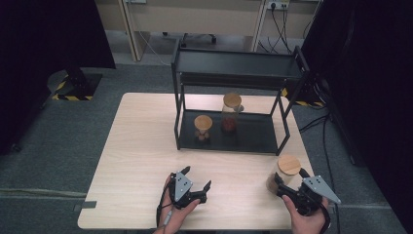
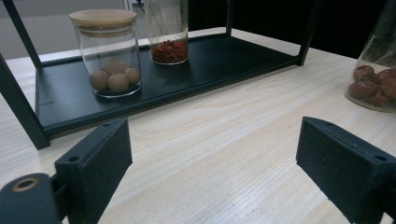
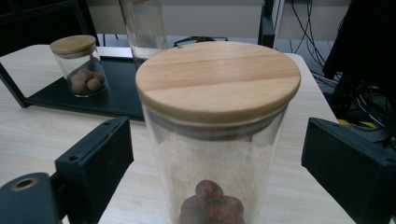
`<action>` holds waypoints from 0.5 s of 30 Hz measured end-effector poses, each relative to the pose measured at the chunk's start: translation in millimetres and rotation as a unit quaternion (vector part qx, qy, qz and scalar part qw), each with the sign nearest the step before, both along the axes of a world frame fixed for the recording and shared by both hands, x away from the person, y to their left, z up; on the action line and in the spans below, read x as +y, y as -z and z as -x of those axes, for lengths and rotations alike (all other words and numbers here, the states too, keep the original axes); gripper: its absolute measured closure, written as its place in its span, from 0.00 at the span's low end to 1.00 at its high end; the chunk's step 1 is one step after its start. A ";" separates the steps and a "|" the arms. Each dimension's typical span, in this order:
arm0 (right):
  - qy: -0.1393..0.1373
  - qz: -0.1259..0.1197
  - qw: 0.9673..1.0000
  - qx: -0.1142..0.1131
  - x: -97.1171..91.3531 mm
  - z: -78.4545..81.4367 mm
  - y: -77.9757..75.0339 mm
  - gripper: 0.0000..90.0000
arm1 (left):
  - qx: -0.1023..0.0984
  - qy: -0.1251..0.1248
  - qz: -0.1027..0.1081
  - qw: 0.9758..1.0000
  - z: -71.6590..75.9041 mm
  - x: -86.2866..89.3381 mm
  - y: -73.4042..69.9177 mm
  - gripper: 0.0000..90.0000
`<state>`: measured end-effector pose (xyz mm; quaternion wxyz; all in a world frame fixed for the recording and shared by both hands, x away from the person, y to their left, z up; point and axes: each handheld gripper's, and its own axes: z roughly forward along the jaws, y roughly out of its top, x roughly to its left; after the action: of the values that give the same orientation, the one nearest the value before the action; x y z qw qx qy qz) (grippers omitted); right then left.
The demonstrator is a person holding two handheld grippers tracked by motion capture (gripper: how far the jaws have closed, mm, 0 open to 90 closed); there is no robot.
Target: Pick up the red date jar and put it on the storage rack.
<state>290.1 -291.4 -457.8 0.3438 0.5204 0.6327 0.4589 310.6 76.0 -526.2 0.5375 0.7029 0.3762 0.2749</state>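
A glass jar with a wooden lid [image 1: 288, 168] [image 3: 217, 84], dark red-brown round pieces at its bottom, stands on the wooden table [image 1: 141, 146] near the front right corner. My right gripper [image 1: 290, 178] [image 3: 215, 158] has its jaws on either side of this jar, with a gap showing on both sides, so it is open. My left gripper [image 1: 197, 177] [image 2: 212, 154] rests low at the front middle of the table, open, with bare tabletop between its jaws. The same jar [image 2: 376, 70] shows at the right edge of the left gripper view.
A black two-level rack [image 1: 234, 68] stands at the back of the table. Its lower shelf [image 1: 253, 134] holds a short jar of tan balls [image 1: 203, 127] [image 2: 108, 56] [image 3: 81, 65] and a tall jar with red contents [image 1: 230, 113] [image 2: 168, 32] [image 3: 144, 28].
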 end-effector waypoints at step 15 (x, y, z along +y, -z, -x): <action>-0.010 0.014 1.000 -0.013 3.7 -12.4 1.8 0.28 | 0.001 0.000 0.002 1.000 -0.2 0.2 0.0 0.11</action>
<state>302.5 -287.7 -459.6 0.3547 0.5036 0.6395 0.4599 310.8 76.2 -526.2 0.5383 0.7021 0.3773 0.2738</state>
